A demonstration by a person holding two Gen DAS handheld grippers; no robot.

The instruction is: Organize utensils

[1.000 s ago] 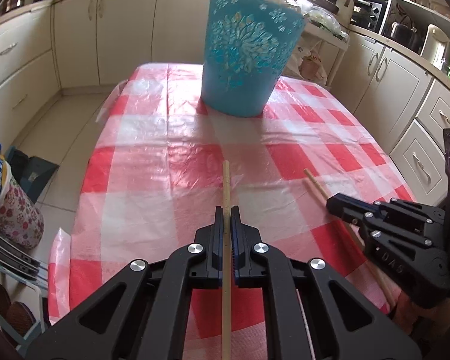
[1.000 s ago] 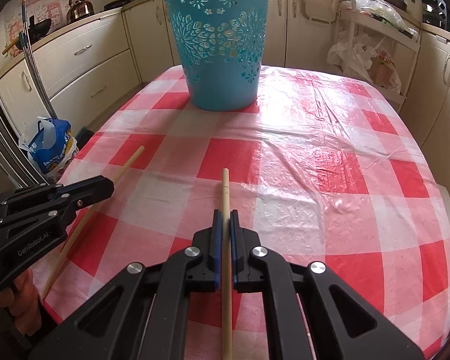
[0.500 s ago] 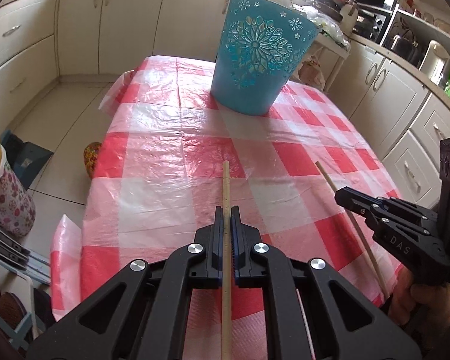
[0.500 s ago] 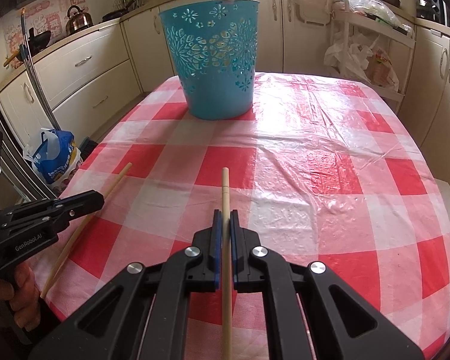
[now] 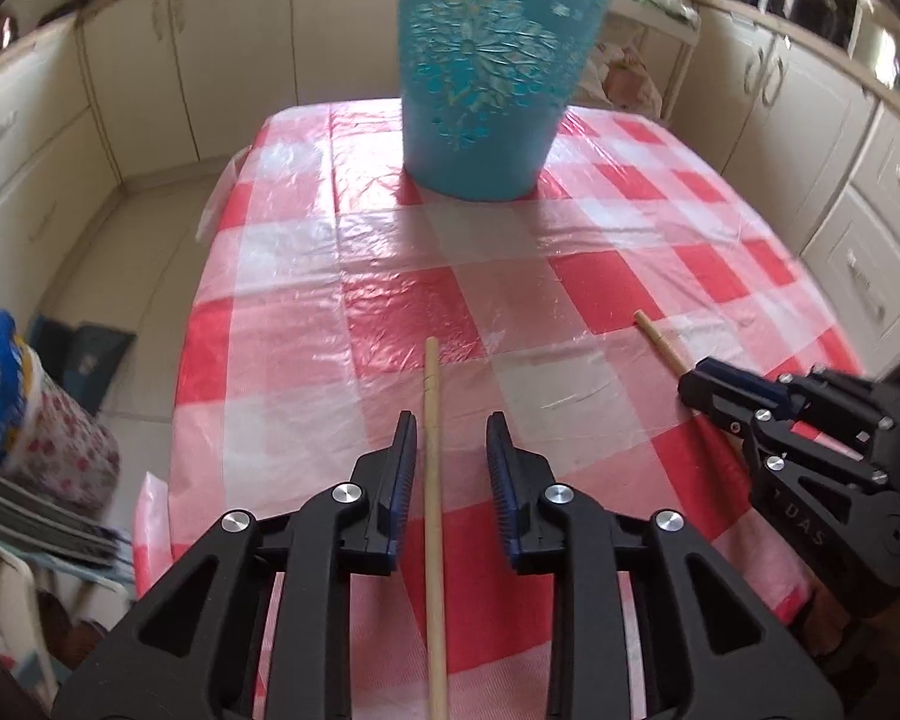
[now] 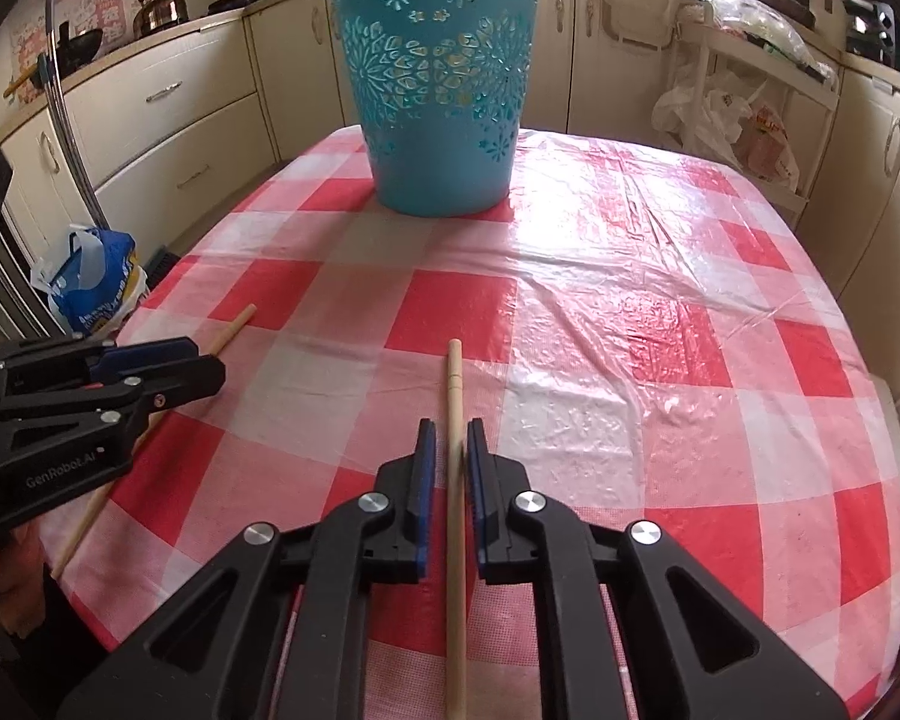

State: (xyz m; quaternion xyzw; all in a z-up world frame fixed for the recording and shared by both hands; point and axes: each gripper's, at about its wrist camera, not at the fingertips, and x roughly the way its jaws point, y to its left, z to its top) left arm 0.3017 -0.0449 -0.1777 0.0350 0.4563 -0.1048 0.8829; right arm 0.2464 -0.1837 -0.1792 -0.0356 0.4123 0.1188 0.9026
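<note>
And the left stick [image 5: 432,420] is loose! Half a second ago it was clamped tight; now the left gripper [image 5: 452,420] has just sprung its jaws apart. They stand clearly spread, the stick running between them, closer to one pad but pinched by neither. It points straight up the table at the blue basket [image 5: 486,90], its tip stopping well short of the base, and it looks to be lying on the checked tablecloth [image 5: 630,228].

Over to the right stick [image 6: 455,396], and it is the same story in smaller measure. The right gripper [image 6: 451,425] was pressed together on it a moment ago; now the jaws are parted a crack. There is a sliver of daylight on one side of the wood, so that grip has let go too. This stick also aims at the basket from the near end of the table, with the left stick beside it on the basket's other flank.

What does that mean? Neither stick has reached the basket, and neither is held. Judging from this, both hands have set their sticks down short of it, so a fresh pick-up comes before any drop over that rim. A pale tip seems to poke above the rim in the right view, too small to name.
</note>
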